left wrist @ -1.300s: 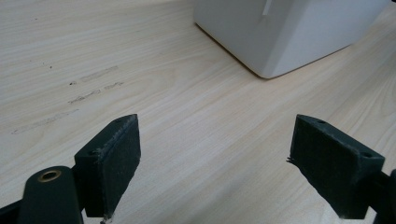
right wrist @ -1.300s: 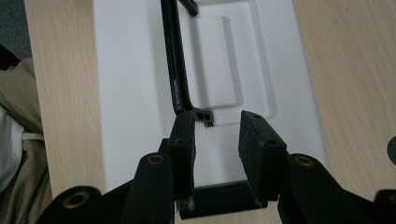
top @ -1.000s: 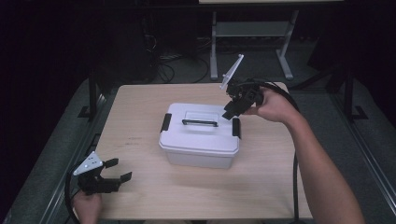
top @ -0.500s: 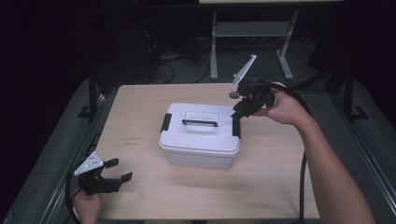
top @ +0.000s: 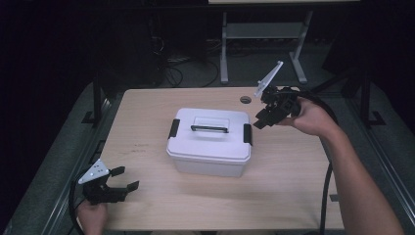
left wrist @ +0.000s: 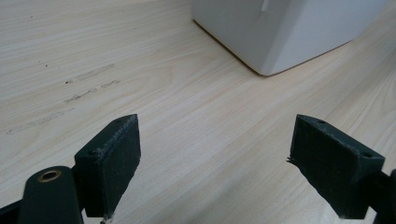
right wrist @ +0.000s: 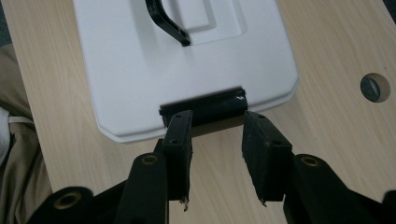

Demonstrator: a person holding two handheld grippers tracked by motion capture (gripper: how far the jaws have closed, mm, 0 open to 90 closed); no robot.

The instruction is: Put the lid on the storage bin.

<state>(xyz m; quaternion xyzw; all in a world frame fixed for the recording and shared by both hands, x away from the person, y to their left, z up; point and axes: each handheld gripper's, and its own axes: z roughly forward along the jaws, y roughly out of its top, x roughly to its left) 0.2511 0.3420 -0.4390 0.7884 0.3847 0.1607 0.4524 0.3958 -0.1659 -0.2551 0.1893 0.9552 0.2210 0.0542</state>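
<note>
1. Nearest me, my left gripper (top: 113, 184) rested low over the pale wooden table (top: 293, 186), well short of the white plastic storage box with a black carry handle (top: 210, 142). Its jaws stood wide apart with nothing between them, and the box's near corner (left wrist: 268, 51) lay ahead of them in the left gripper view. I judged it best to leave that hand parked there, ready to steady the box if it slid.

2. The box sat at the middle of the table, lid on. A black side latch (top: 247, 133) was on the box's right end and a second black latch (top: 173, 128) on its left end.

3. My right gripper (top: 264, 117) hung just beside the box's right end, a little above the lid edge. In the right gripper view its jaws were partly open and empty, the right-end latch (right wrist: 205, 106) lying just beyond the fingertips (right wrist: 180, 128). They had just been opening a little further, with nothing between them.

4. The step in hand, as I read it, was working that right-end latch. To do it well I needed to line both pads up with the latch, come in square to the box's end, and catch the latch's lower edge rather than the lid rim.

5. I judged a skewed pull the main risk: it could drag the light box across the table instead of moving the latch.
</note>
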